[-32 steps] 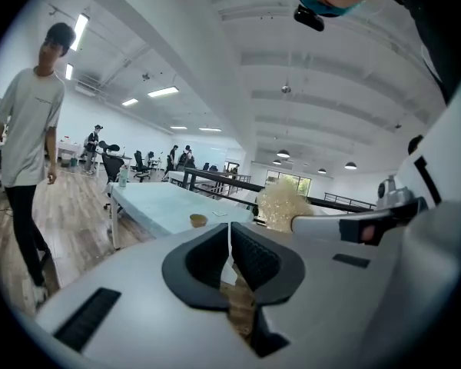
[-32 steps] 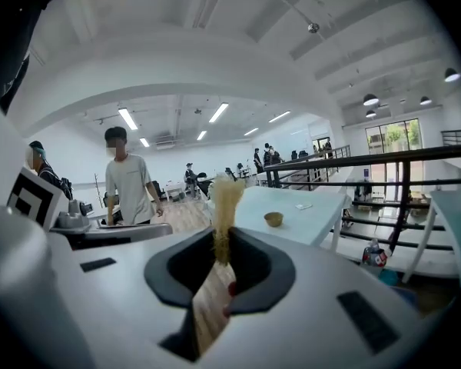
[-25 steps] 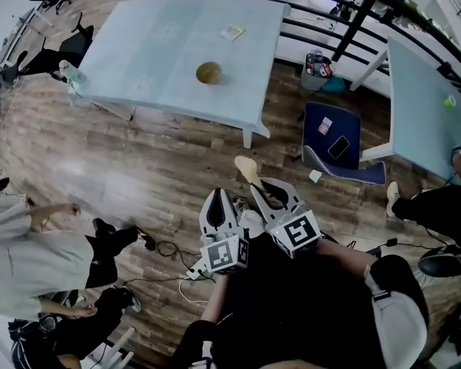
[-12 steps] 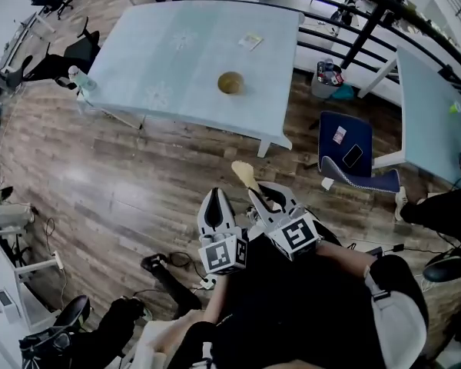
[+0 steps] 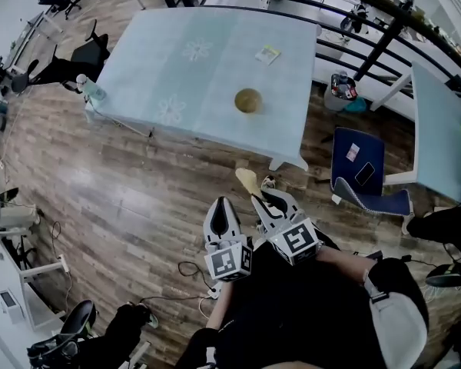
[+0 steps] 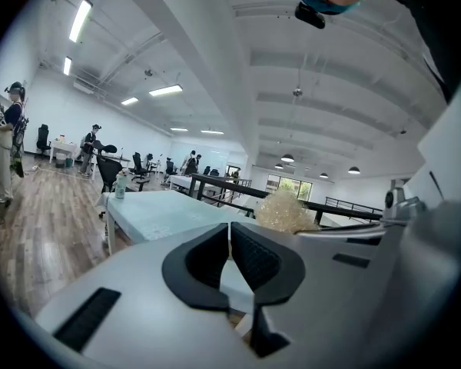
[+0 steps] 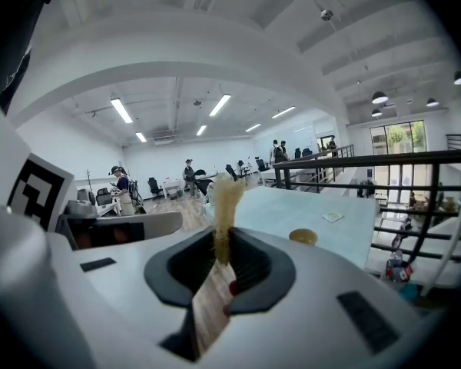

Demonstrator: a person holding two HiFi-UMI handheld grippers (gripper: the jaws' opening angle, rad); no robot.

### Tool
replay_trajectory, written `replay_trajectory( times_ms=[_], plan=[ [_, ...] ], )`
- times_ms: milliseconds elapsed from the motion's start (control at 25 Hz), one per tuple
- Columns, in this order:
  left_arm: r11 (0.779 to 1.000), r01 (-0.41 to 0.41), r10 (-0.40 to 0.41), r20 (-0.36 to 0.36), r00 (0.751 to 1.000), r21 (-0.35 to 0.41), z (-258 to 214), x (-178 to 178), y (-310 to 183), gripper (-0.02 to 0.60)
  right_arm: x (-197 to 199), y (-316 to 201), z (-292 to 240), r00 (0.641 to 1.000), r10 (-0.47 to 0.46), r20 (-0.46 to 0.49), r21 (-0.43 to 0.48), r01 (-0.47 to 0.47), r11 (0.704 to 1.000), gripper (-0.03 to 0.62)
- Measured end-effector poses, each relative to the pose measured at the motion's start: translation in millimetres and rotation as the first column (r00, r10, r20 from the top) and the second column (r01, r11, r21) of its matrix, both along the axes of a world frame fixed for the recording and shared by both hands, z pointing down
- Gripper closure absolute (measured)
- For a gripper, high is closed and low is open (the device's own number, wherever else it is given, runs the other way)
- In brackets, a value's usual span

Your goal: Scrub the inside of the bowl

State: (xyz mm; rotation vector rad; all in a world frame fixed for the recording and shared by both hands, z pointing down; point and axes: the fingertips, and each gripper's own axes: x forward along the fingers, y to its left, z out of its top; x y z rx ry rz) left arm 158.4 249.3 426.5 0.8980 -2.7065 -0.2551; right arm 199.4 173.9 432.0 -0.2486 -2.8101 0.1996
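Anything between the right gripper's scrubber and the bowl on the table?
Nothing visible. Between the right gripper, shut on the scrubber, and the bowl lie only bare wooden floor and the table edge; the blue chair stands off to the right.

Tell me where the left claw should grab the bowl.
Probably the rim, from above on its left side: the bowl seems to sit mouth up on the table, and the rim is its only thin edge. That leaves the inside free for the scrubber in the right claw.
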Motion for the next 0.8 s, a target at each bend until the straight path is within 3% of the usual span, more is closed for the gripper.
replay_trajectory(
  times_ms=[240,440,560,800],
  plan=[
    [0.999,-0.037,0.036,-0.030,0.999,-0.033,13.1,-45.0,-32.5,0.560,-64.6,-20.3,4.8,1.000,-0.027,0.001,-0.024,0.027,0.999,0.542],
    [0.996,-0.074,0.075,0.018,0.997,-0.056,-1.5,-100.9,-71.0,0.560,-121.9,-64.0,3.5,1.000,0.004,-0.003,-0.032,-0.004,0.999,0.542],
    [0.998,-0.047,0.050,0.057,0.997,-0.044,-12.3,-132.6,-83.3,0.560,-147.9,-84.8,2.9,1.000,0.015,-0.007,-0.033,-0.015,0.999,0.542],
    [1.000,-0.017,0.018,0.035,0.999,-0.013,-9.1,-166.6,-100.3,0.560,-179.0,-103.5,-5.0,1.000,0.003,0.010,-0.027,-0.003,1.000,0.542]
  ],
)
